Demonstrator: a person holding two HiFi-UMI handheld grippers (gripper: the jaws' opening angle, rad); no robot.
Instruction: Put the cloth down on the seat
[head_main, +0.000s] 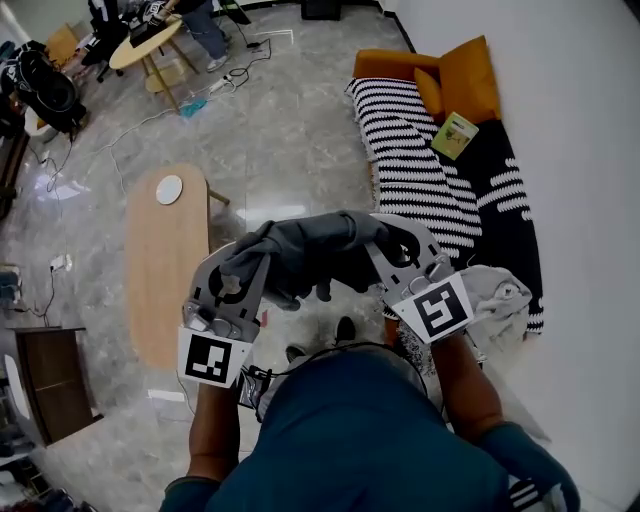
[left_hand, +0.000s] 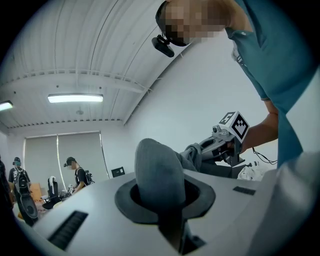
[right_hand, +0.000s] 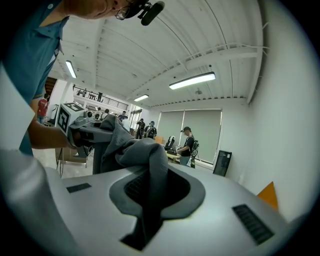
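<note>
A dark grey cloth (head_main: 312, 255) hangs bunched in the air between my two grippers, in front of my chest. My left gripper (head_main: 248, 268) is shut on its left end, and in the left gripper view a fold of cloth (left_hand: 158, 172) rises out of the closed jaws. My right gripper (head_main: 388, 245) is shut on the right end; the right gripper view shows the cloth (right_hand: 146, 159) pinched between its jaws. The seat (head_main: 425, 175), a couch under a black-and-white striped cover, lies ahead to the right, apart from the cloth.
Orange cushions (head_main: 468, 78) and a green book (head_main: 455, 134) lie at the couch's far end. A pale crumpled cloth (head_main: 500, 292) sits at its near end by my right hand. A long wooden table (head_main: 163, 262) with a white disc (head_main: 169, 189) stands on the left. People stand at the back.
</note>
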